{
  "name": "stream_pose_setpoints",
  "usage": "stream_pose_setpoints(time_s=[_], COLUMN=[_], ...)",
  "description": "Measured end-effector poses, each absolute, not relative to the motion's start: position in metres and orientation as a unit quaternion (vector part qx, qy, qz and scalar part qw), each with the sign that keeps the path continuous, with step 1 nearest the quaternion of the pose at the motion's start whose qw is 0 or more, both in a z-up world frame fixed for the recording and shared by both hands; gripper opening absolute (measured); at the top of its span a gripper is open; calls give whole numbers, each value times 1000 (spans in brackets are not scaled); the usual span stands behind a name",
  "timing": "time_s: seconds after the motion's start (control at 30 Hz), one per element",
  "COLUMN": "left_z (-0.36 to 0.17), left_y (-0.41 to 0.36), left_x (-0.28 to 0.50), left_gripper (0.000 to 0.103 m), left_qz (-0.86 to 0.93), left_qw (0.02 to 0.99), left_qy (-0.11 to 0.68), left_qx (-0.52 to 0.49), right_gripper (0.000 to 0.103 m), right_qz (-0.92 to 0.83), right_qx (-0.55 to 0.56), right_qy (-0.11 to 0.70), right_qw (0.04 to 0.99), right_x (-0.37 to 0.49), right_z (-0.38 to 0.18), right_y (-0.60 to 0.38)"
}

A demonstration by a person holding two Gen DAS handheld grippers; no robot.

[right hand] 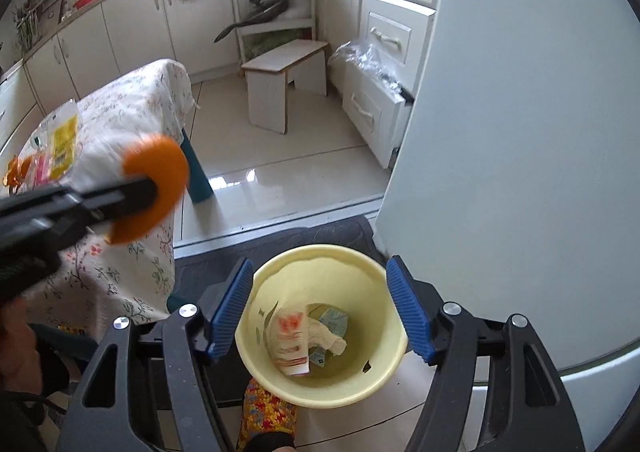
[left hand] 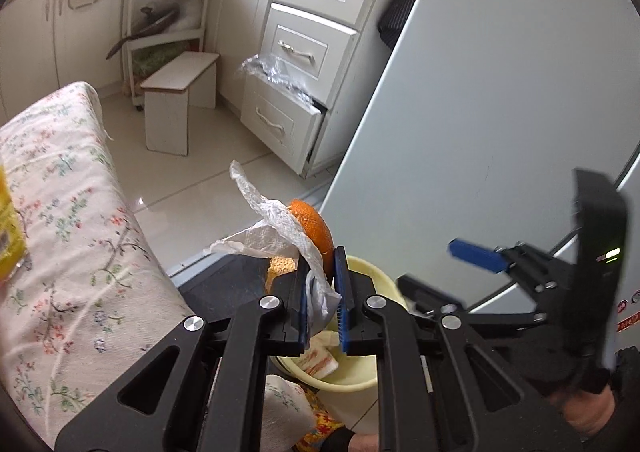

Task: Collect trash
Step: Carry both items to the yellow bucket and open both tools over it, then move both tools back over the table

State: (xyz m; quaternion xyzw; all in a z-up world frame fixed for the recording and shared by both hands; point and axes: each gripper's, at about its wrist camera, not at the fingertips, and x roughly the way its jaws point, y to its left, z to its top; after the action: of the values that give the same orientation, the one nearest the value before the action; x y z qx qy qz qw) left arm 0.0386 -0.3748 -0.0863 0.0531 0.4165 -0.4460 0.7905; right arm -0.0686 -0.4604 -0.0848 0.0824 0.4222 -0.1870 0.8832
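Observation:
My left gripper [left hand: 322, 264] is shut on a piece of orange peel [left hand: 314, 230] and a crumpled white paper napkin [left hand: 272, 228]. It holds them just above the near rim of a pale yellow bin [left hand: 354, 382]. In the right wrist view the same gripper [right hand: 150, 188] comes in blurred from the left with the orange peel [right hand: 168, 164], up and left of the bin. My right gripper [right hand: 320, 264] stands open over the yellow bin [right hand: 316, 250] with nothing between its fingers. A crumpled wrapper with red print [right hand: 292, 340] and other scraps lie inside the bin.
A table under a floral cloth [left hand: 72, 212] fills the left, with a yellow packet [right hand: 62, 144] on it. A white fridge [left hand: 500, 92] stands close on the right. Beyond are a low white stool [left hand: 176, 92], a drawer hanging open with plastic film [left hand: 280, 72], and a dark mat [right hand: 280, 240].

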Motion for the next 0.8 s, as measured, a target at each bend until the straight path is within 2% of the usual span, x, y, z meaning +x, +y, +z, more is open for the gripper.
stream_pose_setpoints(time_s=[0.1,0.33,0.37,0.47,0.5,0.8], left_z=[-94,-115,-118,-124,-124,-99], left_y=[-381,-413,-418,-427,-427,-391], left_x=[38,33,32,31,31,32], left_gripper=[10,12,18,46,49,58], left_qz=[-450,-473,-475,-474,-474,-418], left_qw=[781,741,735,725,725,771], left_qy=[430,469,476,489,490,465], left_qx=[53,82,89,101,101,121], right_gripper=[79,84,85,86,86,93], right_qz=[-207,-197,-195,-185,-184,-151], right_qx=[67,45,40,35,34,43], right_qy=[393,360,357,355,355,354], right_qw=[894,911,913,916,916,922], right_x=[-83,-97,-100,-102,-99,-90], right_z=[-65,-42,-39,-37,-37,-30], right_y=[-459,-447,-444,-440,-438,-427])
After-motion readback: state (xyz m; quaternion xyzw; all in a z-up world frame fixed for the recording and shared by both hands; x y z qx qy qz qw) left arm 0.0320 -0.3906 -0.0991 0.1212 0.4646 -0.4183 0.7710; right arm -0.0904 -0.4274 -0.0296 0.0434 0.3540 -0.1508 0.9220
